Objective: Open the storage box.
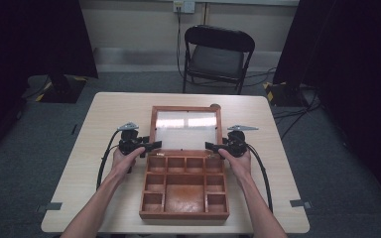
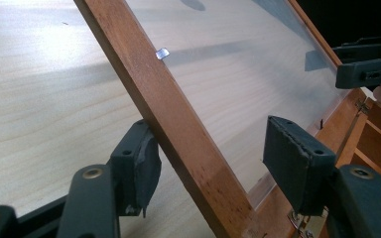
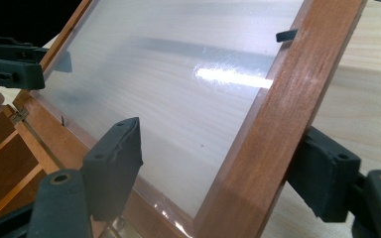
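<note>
High view: wooden box (image 1: 184,187), lid (image 1: 186,128) raised, compartments bare

No writing, label, brand, number or sign could be read anywhere in the pictures. The wooden box (image 1: 184,187) and its clear-paned lid (image 1: 186,128) bore no lettering, and neither did the desk (image 1: 109,114). The small metal tab (image 2: 162,53) on the lid frame carried no mark that could be made out.
</note>
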A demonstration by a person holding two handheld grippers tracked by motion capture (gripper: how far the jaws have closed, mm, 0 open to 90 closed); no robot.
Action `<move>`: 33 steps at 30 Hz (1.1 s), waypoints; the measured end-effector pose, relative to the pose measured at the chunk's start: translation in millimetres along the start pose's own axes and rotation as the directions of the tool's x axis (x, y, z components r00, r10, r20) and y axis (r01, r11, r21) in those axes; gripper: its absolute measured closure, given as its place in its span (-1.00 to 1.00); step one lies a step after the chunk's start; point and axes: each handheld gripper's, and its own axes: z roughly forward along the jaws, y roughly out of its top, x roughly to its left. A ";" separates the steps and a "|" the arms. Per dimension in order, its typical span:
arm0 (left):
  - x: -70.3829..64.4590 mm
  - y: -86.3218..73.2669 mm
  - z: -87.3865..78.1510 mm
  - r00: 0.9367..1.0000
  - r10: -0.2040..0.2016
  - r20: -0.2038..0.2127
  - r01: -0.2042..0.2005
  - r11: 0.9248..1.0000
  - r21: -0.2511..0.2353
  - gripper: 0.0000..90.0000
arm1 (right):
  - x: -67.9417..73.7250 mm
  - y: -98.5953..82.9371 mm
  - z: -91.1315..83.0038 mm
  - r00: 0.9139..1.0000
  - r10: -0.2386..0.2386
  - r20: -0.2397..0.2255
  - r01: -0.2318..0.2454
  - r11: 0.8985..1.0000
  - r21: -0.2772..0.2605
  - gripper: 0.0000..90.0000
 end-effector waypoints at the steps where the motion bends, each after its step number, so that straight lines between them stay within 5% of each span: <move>1: 0.3 -0.3 0.4 1.000 -0.005 0.002 0.005 1.000 -0.001 -0.14 | -0.5 -0.3 0.4 1.000 0.008 -0.001 -0.008 1.000 0.003 -0.43; 11: 6.1 -4.1 4.1 0.999 -0.047 -0.009 0.048 0.998 0.043 -0.34 | -5.7 -2.7 -0.2 0.999 0.028 0.037 -0.029 0.999 0.041 -0.50; 20: 7.7 -5.1 5.1 0.997 -0.081 -0.008 0.082 0.995 0.055 -0.36 | -8.1 -4.0 0.2 0.998 0.049 0.026 -0.050 0.997 0.055 -0.51; 33: 9.6 -5.0 -19.1 0.995 -0.029 -0.100 0.036 0.997 0.068 -0.44 | -13.3 -1.8 -30.8 0.998 0.027 0.052 -0.029 0.999 0.028 -0.50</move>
